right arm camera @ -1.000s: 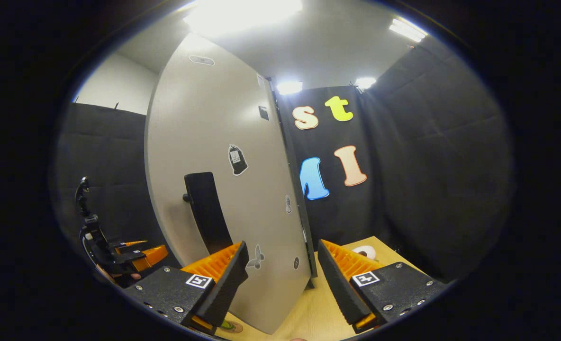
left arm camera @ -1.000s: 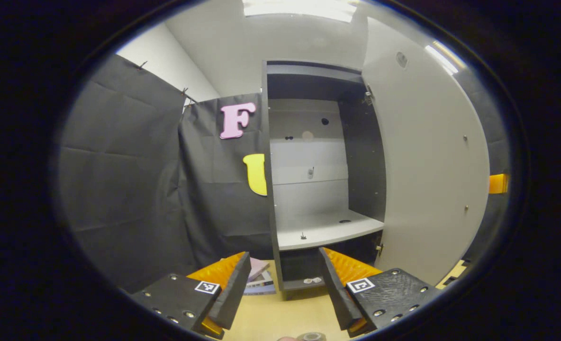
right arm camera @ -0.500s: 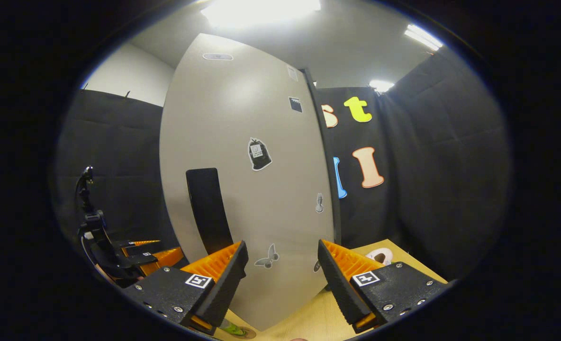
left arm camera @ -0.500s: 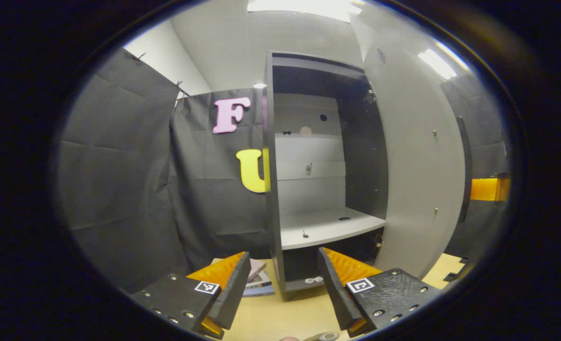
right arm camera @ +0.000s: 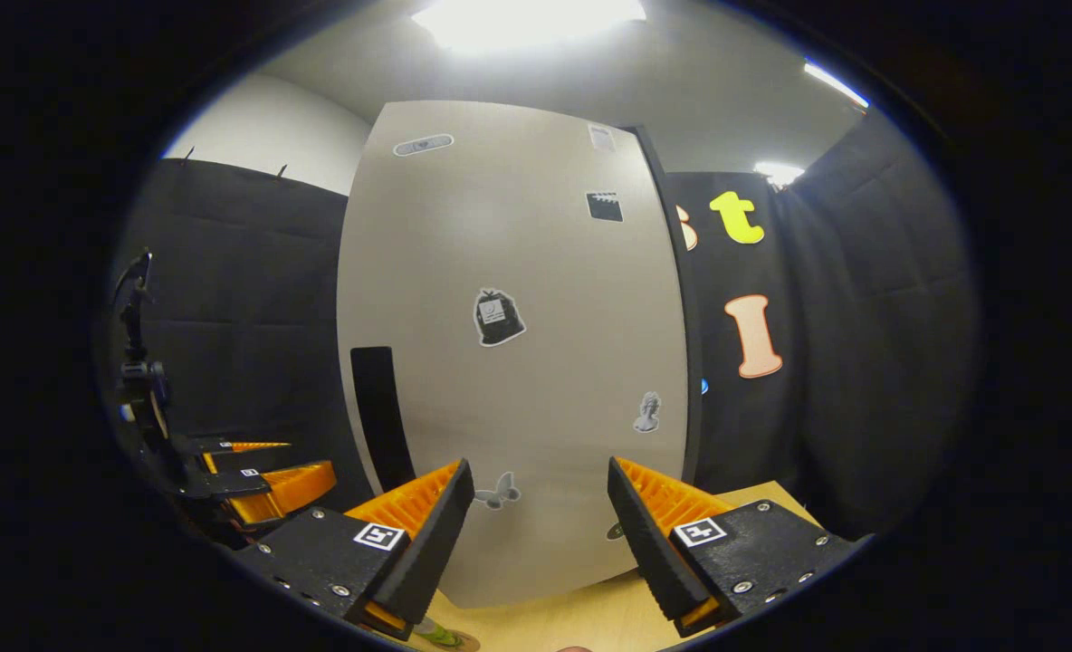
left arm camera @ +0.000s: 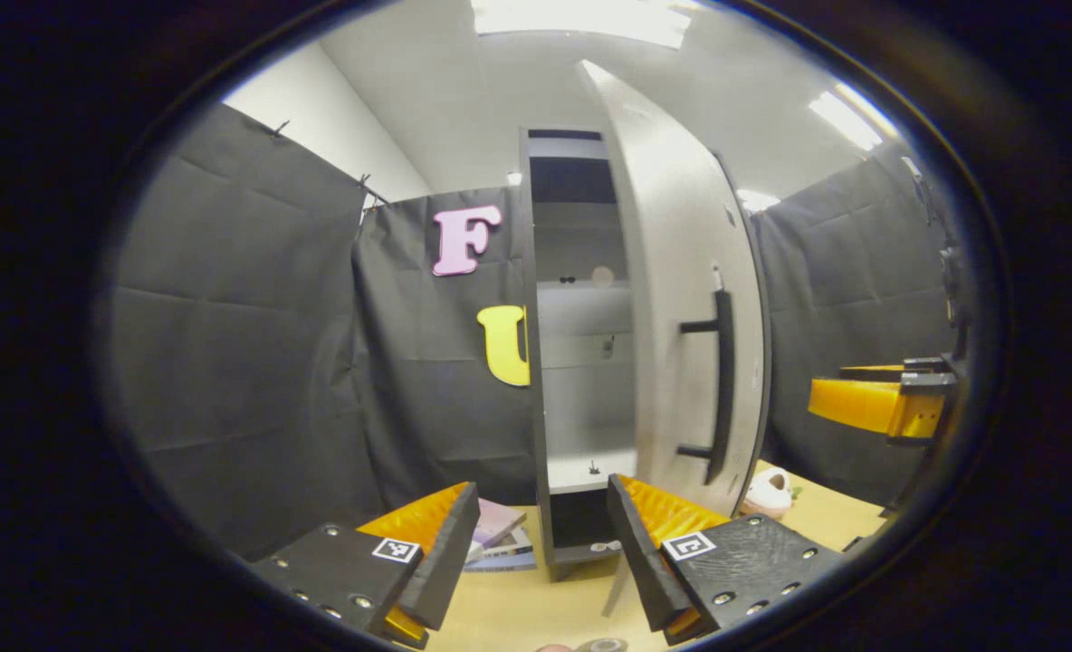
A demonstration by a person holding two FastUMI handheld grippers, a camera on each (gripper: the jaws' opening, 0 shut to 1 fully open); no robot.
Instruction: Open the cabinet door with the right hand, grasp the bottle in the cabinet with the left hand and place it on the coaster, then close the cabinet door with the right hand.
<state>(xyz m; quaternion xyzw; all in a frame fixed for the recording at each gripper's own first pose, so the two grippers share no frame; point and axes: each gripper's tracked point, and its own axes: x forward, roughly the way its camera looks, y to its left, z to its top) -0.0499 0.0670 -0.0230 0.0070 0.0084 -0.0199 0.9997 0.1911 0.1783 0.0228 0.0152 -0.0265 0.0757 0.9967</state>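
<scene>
Pale cabinet door point(right arm camera: 518, 362) bears stickers, stands ajar.

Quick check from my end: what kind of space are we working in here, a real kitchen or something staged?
Most likely a staged recording booth, not a kitchen. Black cloth hangs as walls on all sides, a lone tall cabinet with a stickered door stands on a light wooden tabletop, and ceiling panel lights shine overhead.
</scene>
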